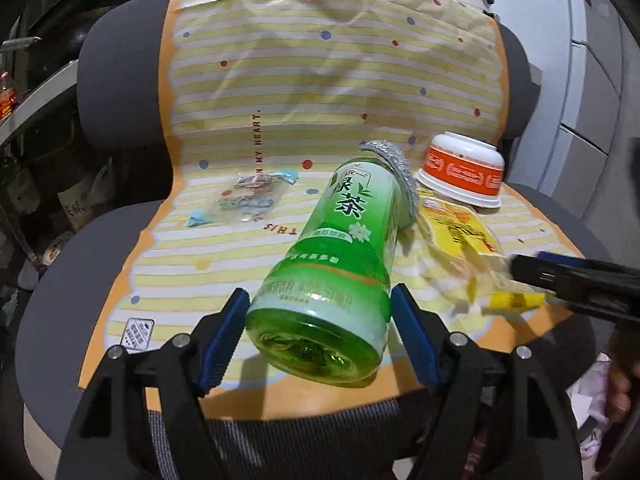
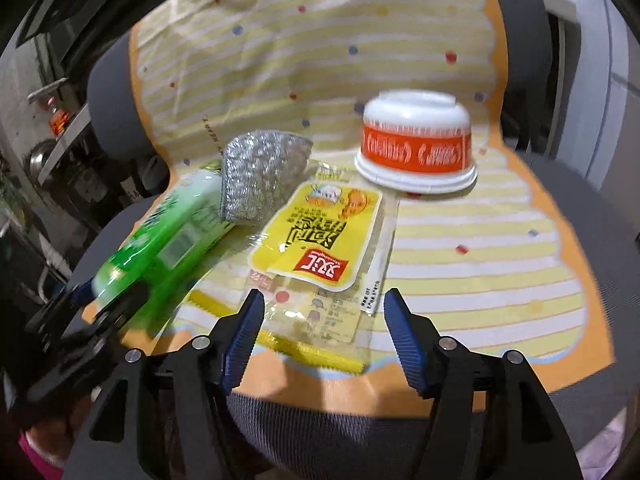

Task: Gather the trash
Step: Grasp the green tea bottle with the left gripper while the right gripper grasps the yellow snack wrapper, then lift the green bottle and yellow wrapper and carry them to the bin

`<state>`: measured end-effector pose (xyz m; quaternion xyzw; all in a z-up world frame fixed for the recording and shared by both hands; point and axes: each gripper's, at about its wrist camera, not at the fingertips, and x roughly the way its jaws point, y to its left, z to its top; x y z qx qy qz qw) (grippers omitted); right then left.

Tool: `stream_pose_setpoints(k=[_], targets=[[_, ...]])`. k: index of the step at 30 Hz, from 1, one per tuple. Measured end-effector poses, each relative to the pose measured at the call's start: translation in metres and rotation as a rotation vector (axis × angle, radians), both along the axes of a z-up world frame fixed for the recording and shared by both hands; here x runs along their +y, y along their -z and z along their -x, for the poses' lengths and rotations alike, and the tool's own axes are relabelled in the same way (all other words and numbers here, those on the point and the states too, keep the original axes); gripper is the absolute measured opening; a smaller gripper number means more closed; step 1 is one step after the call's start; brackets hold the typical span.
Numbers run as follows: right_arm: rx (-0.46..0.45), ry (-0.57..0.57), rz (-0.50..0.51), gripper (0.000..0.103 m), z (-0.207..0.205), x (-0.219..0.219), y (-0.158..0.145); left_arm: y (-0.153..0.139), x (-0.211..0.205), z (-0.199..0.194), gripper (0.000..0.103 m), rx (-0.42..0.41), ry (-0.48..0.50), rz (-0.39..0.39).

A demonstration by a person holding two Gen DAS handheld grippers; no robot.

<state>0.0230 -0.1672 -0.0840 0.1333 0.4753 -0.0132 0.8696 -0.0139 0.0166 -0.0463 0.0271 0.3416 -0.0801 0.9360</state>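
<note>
Green bottle [image 1: 332,268] lies between the gaping left tongs [image 1: 320,340]; only this view shows the crinkled clear wrapper [image 1: 248,196]. Right tongs [image 2: 324,336] gape over the glossy yellow packet [image 2: 320,240].

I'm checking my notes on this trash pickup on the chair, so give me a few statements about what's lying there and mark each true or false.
1. The green plastic tea bottle lies on its side between the left gripper fingers. True.
2. The white bowl with the orange band stands upright. False: it sits upside down, rim on the striped yellow seat cover.
3. The silver mesh scouring pad rests against the bottle's far end. True.
4. The right gripper is shut on the bowl. False: its jaws stand open over the yellow and clear plastic snack wrapper.
5. A small crumpled clear wrapper lies apart from the bottle. True.
</note>
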Motion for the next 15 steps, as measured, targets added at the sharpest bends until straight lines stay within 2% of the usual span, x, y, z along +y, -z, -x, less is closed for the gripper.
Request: stream_pose_setpoints(k=[2, 5, 9, 11, 13, 15], targets=[[0.017, 0.039, -0.038, 0.065, -0.011, -0.005, 0.011, -0.001, 0.003, 0.001, 0.071, 0.011, 0.011, 0.014], [0.021, 0.079, -0.027, 0.066, -0.026, -0.008, 0.022, -0.003, 0.006, 0.001, 0.071, 0.007, 0.023, 0.035], [0.032, 0.044, 0.108, 0.060, -0.035, 0.008, 0.026, -0.006, 0.005, 0.003, 0.071, 0.004, 0.039, 0.046], [0.022, 0.037, 0.105, 0.037, -0.032, 0.005, 0.026, -0.007, 0.004, 0.004, 0.071, 0.003, 0.041, 0.052], [0.020, 0.028, 0.092, 0.023, -0.027, 0.000, 0.024, -0.010, 0.004, 0.006, 0.071, 0.004, 0.051, 0.060], [0.017, 0.018, 0.083, 0.017, -0.018, -0.004, 0.021, -0.016, 0.003, 0.010, 0.076, -0.003, 0.060, 0.053]])
